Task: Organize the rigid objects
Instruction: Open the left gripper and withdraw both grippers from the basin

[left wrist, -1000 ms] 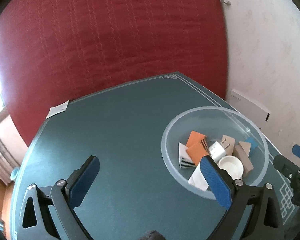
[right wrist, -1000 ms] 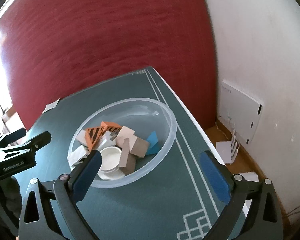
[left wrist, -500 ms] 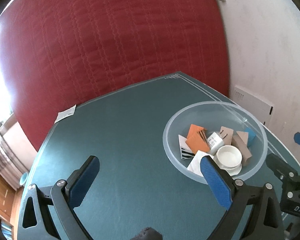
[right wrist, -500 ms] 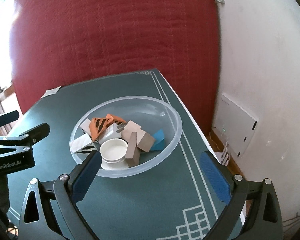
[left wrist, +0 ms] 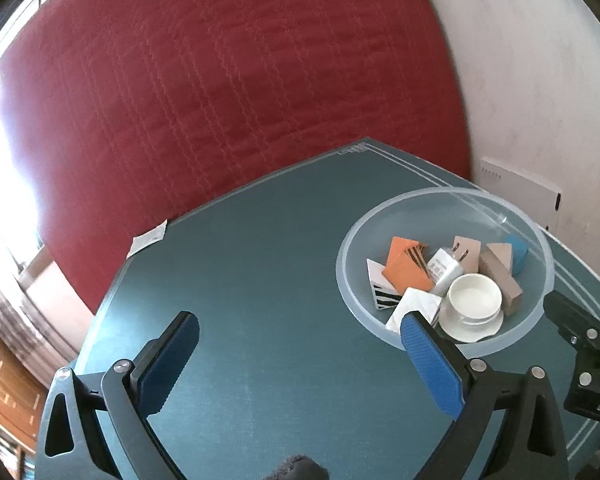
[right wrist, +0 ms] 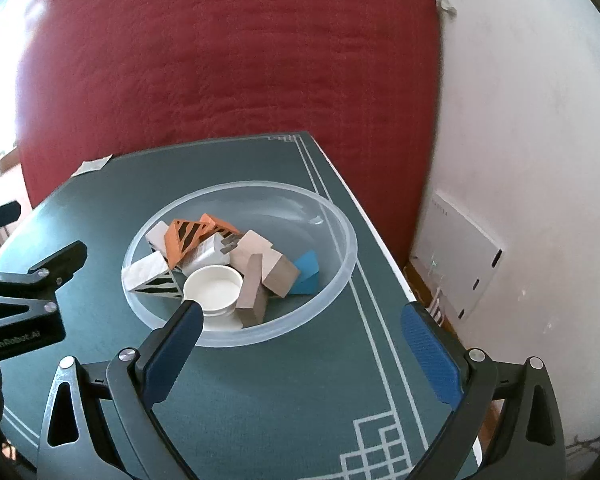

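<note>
A clear plastic bowl [right wrist: 340,236] [left wrist: 352,240] stands on the teal table near its right edge. Inside lie an orange striped block [right wrist: 184,236] [left wrist: 404,264], a white cup [right wrist: 214,288] [left wrist: 474,300], a white plug adapter [left wrist: 444,268], wooden blocks [right wrist: 278,272] [left wrist: 500,268], a blue wedge [right wrist: 306,272] [left wrist: 516,250] and a white striped block [right wrist: 152,276] [left wrist: 382,290]. My right gripper [right wrist: 298,326] hangs open over the bowl's near rim, holding nothing. My left gripper [left wrist: 298,334] hovers open above bare table, left of the bowl.
A red quilted panel [left wrist: 220,80] backs the table. A white paper slip [left wrist: 148,238] [right wrist: 94,164] lies at the far left corner. A white wall [right wrist: 520,120] and a white box [right wrist: 456,256] stand beyond the table's right edge [right wrist: 376,236].
Both grippers have drawn back and risen, so the bowl sits farther off in both views. Both stay open. The bowl's contents have not moved.
</note>
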### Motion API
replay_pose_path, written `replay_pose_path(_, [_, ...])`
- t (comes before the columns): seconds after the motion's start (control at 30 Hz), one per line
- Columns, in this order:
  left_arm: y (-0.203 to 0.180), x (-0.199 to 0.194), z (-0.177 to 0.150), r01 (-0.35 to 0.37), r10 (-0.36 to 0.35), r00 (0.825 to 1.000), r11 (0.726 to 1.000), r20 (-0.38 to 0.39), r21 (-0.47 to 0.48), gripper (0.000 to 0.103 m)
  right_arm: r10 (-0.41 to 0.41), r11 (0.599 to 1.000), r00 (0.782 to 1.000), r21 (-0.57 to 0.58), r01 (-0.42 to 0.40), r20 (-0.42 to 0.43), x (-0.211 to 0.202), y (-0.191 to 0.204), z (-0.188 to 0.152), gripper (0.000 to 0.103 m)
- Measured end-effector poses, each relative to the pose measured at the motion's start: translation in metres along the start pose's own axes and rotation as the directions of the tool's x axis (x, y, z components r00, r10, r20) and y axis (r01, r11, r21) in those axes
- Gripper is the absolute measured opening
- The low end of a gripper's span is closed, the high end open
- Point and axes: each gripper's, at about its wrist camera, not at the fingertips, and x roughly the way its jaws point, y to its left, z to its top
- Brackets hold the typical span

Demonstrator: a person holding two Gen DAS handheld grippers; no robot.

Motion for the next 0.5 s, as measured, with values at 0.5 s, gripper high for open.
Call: replay_pose_path(0.5, [-0.0058, 0.0047, -0.0069, 0.023, -0.022, 0.999, 1.000, -0.030, 0.020, 0.102, -0.023, 0.999, 1.000, -0.044, 0.023, -0.007, 0.0000, 0.0027, -0.0061, 0.100])
